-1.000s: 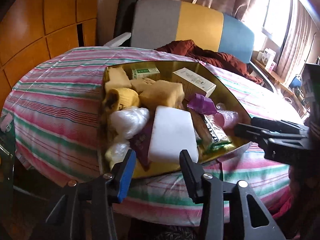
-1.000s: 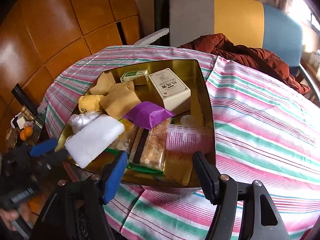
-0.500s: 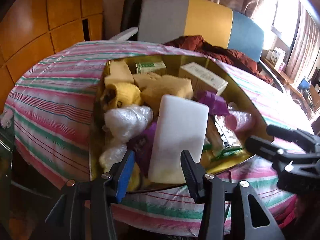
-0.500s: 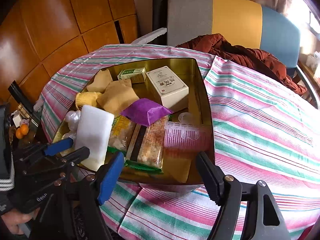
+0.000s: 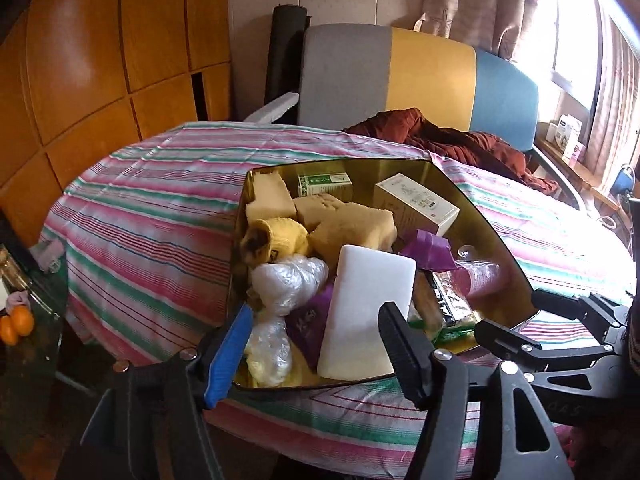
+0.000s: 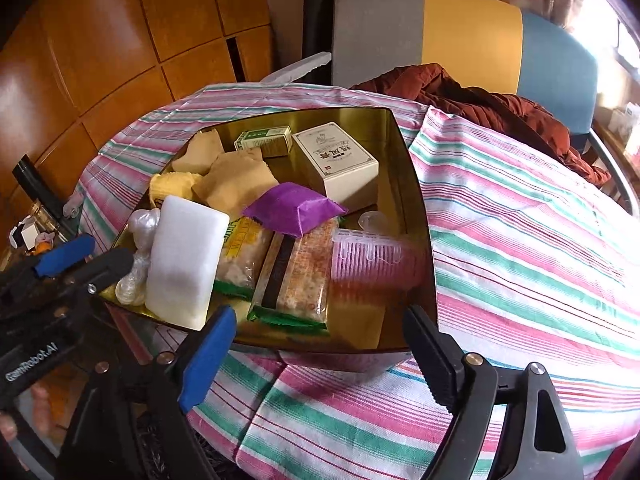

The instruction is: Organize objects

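Near the tray's (image 5: 500, 240) front left corner, my left claw (image 5: 316, 344) has just been opening, nothing clamped; the white block (image 5: 368, 312) lies inside among the packets. My right claw (image 6: 320, 344) has also been opening, empty, ready to pick.

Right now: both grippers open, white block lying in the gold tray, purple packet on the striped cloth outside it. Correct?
One error: the purple packet is inside the gold tray, on the snack packs, not on the striped cloth. The right wrist view shows it. The rest holds: left gripper and right gripper are open, and the white block lies in the tray.
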A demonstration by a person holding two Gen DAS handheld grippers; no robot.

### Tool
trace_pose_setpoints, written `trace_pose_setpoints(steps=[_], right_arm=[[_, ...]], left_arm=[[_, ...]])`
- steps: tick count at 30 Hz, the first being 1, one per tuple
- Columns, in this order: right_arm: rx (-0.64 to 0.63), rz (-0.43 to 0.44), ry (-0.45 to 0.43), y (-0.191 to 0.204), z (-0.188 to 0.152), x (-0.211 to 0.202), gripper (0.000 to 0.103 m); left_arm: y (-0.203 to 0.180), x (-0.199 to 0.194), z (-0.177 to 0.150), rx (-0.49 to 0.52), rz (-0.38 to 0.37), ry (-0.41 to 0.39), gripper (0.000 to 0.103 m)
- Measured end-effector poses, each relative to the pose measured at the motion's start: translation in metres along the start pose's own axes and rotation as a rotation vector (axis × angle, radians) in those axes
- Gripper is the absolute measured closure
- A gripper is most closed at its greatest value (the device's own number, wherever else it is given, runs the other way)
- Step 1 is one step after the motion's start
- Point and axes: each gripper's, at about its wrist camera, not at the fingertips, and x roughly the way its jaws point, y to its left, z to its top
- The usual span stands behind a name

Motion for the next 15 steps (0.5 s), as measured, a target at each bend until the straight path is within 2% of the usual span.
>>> trace_pose_setpoints(steps=[2,6,7,15], right_arm=[[-0.010,-0.024,-0.015,0.003,-0.001,-0.002,0.014],[-0.030,-0.064,-0.061,0.008,-0.001,-0.009,0.004],[-0.039,-0.085,-0.080,0.010,-0.001,-0.012,0.000],[-0.038,-0.120,-0.171,0.012,0.002,-0.030,0.000]], left_arm=[[-0.003,-0.004,0.000,0.003,0.021,-0.011,0.037],[-0.012,-0.009,0.003,0.028,0.145,-0.026,0.036],[-0.014,-0.010,0.003,0.030,0.155,-0.029,0.036],[-0.008,-0.022,0.002,-0.039,0.094,-0.055,0.036]])
